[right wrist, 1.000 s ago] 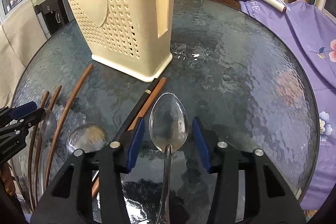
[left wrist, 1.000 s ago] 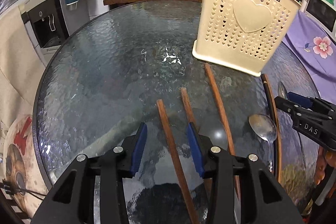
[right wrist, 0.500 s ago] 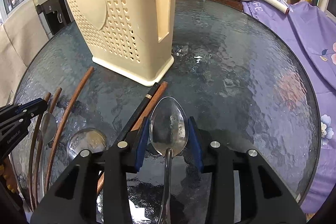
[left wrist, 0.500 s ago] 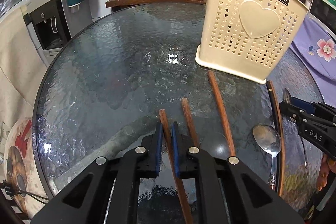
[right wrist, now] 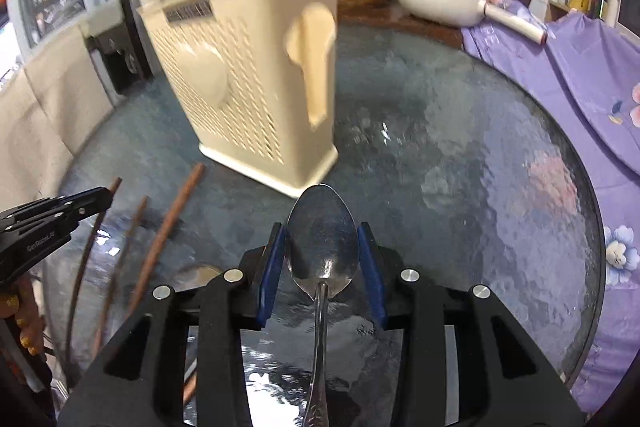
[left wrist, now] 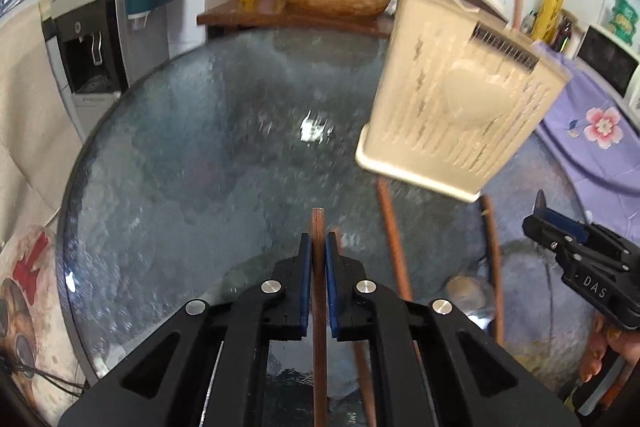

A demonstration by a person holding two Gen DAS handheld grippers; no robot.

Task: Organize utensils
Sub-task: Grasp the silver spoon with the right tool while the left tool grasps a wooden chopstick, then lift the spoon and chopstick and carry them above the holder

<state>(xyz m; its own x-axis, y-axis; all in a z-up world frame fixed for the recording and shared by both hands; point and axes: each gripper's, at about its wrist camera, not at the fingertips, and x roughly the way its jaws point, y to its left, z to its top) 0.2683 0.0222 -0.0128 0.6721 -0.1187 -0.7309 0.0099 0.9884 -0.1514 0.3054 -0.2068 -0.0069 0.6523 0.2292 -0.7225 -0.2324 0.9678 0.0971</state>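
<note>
Held between the closed jaws of the left gripper (left wrist: 316, 255): one brown chopstick (left wrist: 319, 227), tip toward 12 o'clock, probably just off the glass table (left wrist: 180, 167). Clamped across its bowl by the right gripper (right wrist: 322, 247), whose jaws have just been closing and now press on both edges: a steel spoon (right wrist: 322, 227), handle running back to 6 o'clock.

To do this step well:
- Raise both pieces straight up before any swing to the side.
- Carry them to the open top of the cream holder (left wrist: 460, 107), at 1 o'clock in the left view and at 11 o'clock in the right view.
- Tip each piece upright above the rim, then lower it in.
- Move the spoon slowly. Smooth, curved metal, likely to slip in the pads.
- Mind the long tail of the chopstick behind the jaws.
- Better one hand at a time, to avoid a knock between the grippers.

Lying on the table between 1 and 3 o'clock of the left gripper: a loose chopstick (left wrist: 394, 247), a darker chopstick (left wrist: 494, 267), a second spoon (left wrist: 466, 289). No need to touch them now. At 3 o'clock, a purple flowered cloth (left wrist: 592, 131). Nothing seen in the way to the holder.
</note>
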